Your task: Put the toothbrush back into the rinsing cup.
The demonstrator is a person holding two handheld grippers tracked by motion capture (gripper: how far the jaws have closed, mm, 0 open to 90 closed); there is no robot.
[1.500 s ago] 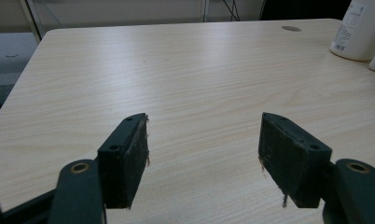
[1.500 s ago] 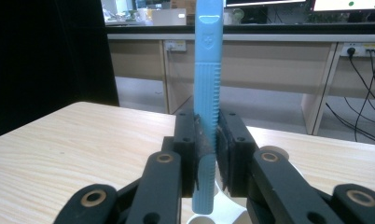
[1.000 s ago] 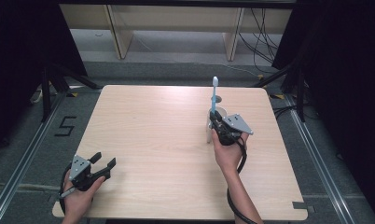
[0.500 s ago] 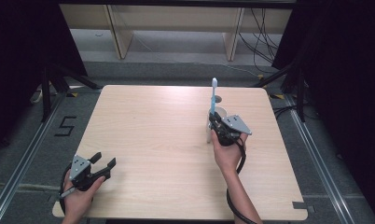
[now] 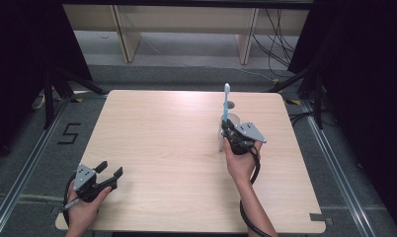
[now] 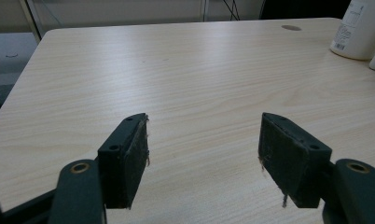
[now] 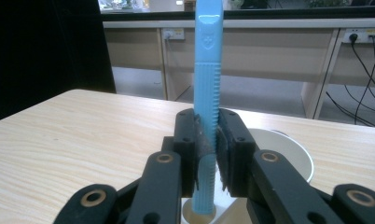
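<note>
- The right gripper (image 7: 208, 154) is clamped on a blue toothbrush (image 7: 208, 70), held upright over a white cup (image 7: 288, 149) at the counter's (image 5: 162, 128) far right.
- Judged step: lowering the toothbrush into the cup. Keep it vertical, centred over the opening, and release only once it is seated.
- The left gripper (image 6: 202, 158) rests agape at the near-left edge, empty.

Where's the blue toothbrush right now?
The blue toothbrush stands upright, clamped in the right gripper, on the table's far right, over the white cup.
</note>
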